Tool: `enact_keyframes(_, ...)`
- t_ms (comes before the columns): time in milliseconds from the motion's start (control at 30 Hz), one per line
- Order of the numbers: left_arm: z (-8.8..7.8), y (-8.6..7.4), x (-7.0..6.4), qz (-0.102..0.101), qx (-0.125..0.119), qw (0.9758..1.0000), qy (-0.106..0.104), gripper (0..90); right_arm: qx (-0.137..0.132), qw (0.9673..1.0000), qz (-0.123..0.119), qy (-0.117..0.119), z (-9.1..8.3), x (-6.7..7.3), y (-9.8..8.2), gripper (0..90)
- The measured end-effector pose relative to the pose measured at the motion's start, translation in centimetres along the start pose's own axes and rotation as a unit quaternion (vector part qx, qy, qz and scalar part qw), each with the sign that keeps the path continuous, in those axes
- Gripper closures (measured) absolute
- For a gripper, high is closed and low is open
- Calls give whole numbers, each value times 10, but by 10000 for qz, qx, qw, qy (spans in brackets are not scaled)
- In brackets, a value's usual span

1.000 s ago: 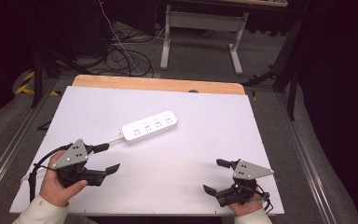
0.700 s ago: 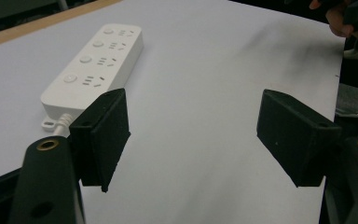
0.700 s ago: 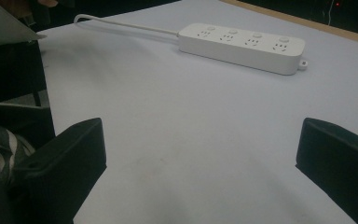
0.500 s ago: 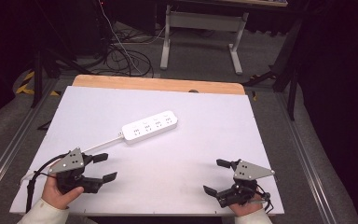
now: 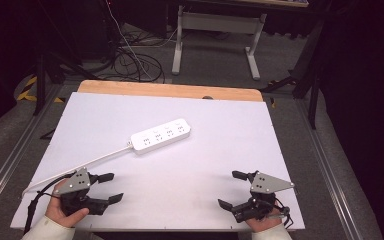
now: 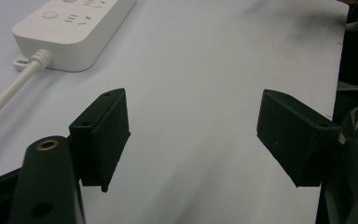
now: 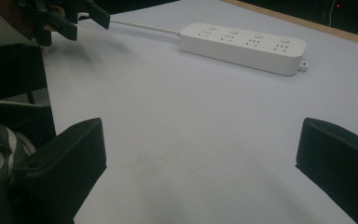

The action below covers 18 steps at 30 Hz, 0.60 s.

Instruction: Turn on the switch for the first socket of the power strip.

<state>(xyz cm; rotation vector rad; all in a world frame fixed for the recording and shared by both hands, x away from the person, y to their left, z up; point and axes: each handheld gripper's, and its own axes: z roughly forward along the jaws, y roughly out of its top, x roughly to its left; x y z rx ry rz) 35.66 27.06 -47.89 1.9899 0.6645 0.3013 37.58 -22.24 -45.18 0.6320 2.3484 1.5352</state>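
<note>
Down at the near edge of the white surface (image 5: 230, 140), the left tool (image 5: 111, 187) rests low in the person's left hand (image 5: 62, 210), its two black jaws spread wide with nothing between them. Its own view confirms this: bare surface lies between the jaws. The right tool (image 5: 230, 189) sits well apart from it at the opposite near corner, held in the right hand (image 5: 265, 220), jaws likewise spread wide and empty.

Ahead of both tools lies a white power strip (image 5: 161, 136), flat on the surface with its sockets facing up. It is closer to the left tool than to the right, and touches neither. Its white cord (image 5: 80, 165) leaves the end nearest the left tool and runs back past that tool's outer side toward the surface's edge. In the left gripper view the power strip (image 6: 72, 32) sits just beyond the left jaw.
</note>
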Motion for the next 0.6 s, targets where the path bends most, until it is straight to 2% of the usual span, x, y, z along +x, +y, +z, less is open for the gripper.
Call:
enact_keyframes(133,2,1,-2,86,-10,10000,28,262,38,10000,-2,-3,1,0,-1,19)
enact_keyframes(300,0,4,-5,282,-47,9992,289,262,91,10000,16,-28,2,-1,-1,20)
enact_keyframes(600,-3,4,-3,65,-201,9996,211,262,111,9999,41,-83,2,-2,-1,20)
